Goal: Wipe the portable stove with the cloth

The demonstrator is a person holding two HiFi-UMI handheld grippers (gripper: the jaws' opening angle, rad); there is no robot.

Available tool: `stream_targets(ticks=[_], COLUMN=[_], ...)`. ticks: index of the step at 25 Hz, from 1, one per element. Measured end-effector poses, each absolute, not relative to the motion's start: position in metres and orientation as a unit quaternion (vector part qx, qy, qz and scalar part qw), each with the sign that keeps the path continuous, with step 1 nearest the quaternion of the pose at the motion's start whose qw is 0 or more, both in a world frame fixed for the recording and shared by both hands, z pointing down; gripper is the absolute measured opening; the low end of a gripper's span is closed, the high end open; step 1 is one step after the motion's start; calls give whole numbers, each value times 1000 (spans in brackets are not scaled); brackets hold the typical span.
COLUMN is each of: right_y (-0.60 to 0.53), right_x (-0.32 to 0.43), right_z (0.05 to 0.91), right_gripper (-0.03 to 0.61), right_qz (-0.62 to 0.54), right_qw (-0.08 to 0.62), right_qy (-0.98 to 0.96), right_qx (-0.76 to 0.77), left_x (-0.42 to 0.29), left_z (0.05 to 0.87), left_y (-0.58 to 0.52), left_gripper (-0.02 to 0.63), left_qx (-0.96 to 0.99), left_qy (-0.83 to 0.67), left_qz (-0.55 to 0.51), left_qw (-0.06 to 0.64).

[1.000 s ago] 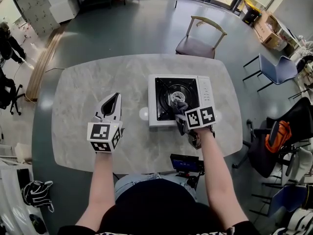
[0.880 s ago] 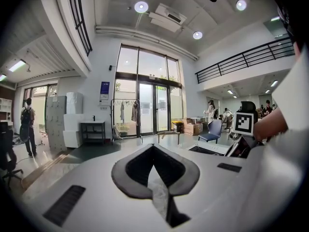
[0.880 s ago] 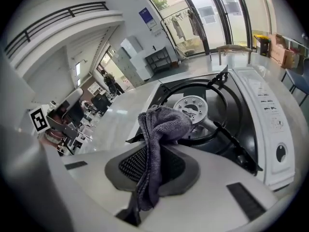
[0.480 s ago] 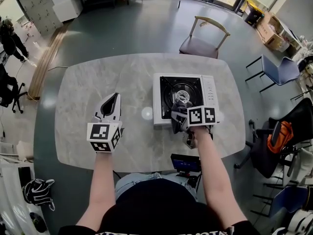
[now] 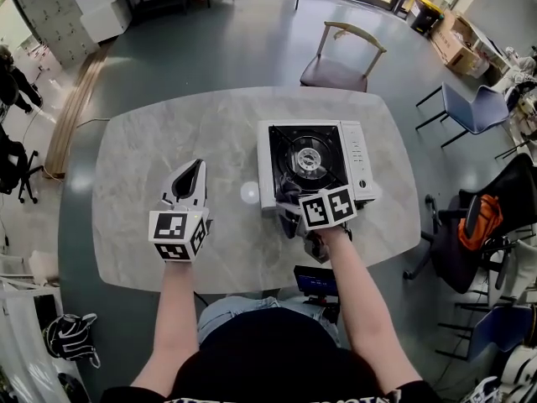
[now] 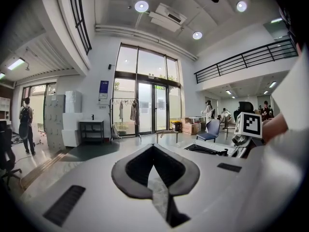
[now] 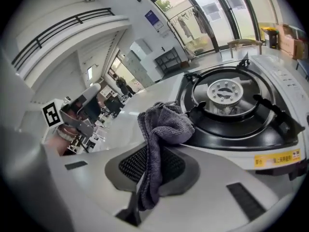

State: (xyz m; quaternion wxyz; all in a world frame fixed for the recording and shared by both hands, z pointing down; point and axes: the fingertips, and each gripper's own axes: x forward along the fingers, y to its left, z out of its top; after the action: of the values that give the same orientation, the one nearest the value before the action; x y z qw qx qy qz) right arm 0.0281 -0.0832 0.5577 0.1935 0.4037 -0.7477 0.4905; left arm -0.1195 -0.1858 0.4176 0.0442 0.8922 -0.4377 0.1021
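The portable stove (image 5: 357, 162) is white with a black burner top and stands on the right half of the marble table (image 5: 143, 158). My right gripper (image 5: 291, 218) sits at the stove's near left corner, shut on a grey cloth (image 5: 287, 222). In the right gripper view the cloth (image 7: 163, 124) bunches up from between the jaws of the right gripper (image 7: 155, 164) against the stove's (image 7: 270, 151) front rim, with the burner (image 7: 224, 93) beyond. My left gripper (image 5: 195, 173) rests on the table left of the stove, well apart from it. Its jaws are shut on nothing in the left gripper view (image 6: 153, 154).
A wooden chair (image 5: 340, 67) stands at the table's far side and a blue chair (image 5: 471, 107) at the right. A dark device (image 5: 315, 281) is clamped at the table's near edge below my right arm. Office chairs crowd the right side (image 5: 495, 217).
My right gripper has drawn the cloth back from the burner area to the stove's near left corner. The left gripper has stayed put.
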Motion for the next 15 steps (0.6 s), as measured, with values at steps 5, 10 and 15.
stream_targets(ticks=[5,10,15], right_y=[-63,-85,-122], right_x=[19,54,93], right_z=[543,504,477], right_gripper=[64,64,64], right_qz=[474,423,370], right_qw=[194,177,173], right_qy=[-776,-788,-785], right_qx=[369,410,466], left_x=[-119,-125,-126], left_z=[416,416,414], left_y=[-186,-191,-193], left_gripper=[11,11,11], left_qx=[894,889,883], left_qy=[-433,-445,-458], left_qz=[102,97,92], left_qw=[44,48,50])
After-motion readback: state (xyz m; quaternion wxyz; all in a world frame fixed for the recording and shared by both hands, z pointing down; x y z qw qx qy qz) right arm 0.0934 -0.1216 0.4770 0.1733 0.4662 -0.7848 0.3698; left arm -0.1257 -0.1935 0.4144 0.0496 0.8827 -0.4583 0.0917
